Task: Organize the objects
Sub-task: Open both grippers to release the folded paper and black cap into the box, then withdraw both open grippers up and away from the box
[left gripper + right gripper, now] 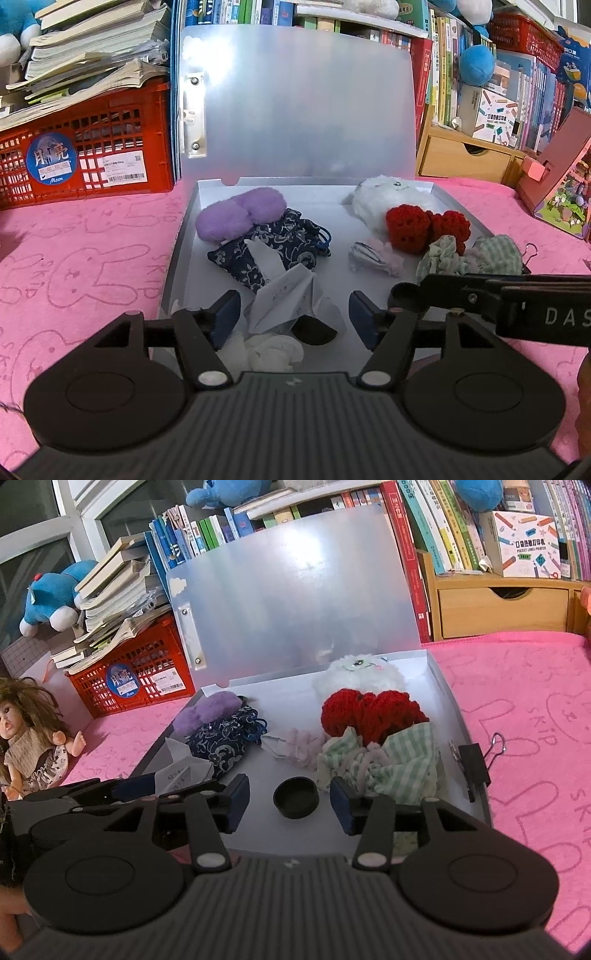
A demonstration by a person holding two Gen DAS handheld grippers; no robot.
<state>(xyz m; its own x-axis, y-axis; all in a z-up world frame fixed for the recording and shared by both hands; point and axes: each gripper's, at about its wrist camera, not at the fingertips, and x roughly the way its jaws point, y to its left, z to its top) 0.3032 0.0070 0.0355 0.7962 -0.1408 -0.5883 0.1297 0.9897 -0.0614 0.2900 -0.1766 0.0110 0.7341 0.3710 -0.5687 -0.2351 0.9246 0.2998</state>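
Left wrist view: the left tool is hanging wide open over the box, its pads flanking a folded paper lying inside.

Right wrist view: the right tool is gaping wide around a black cap sitting inside the box, touching neither pad.

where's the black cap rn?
Right wrist view: the black cap lies on the box floor, near front, between the open right gripper's fingers, left of the green checked cloth.
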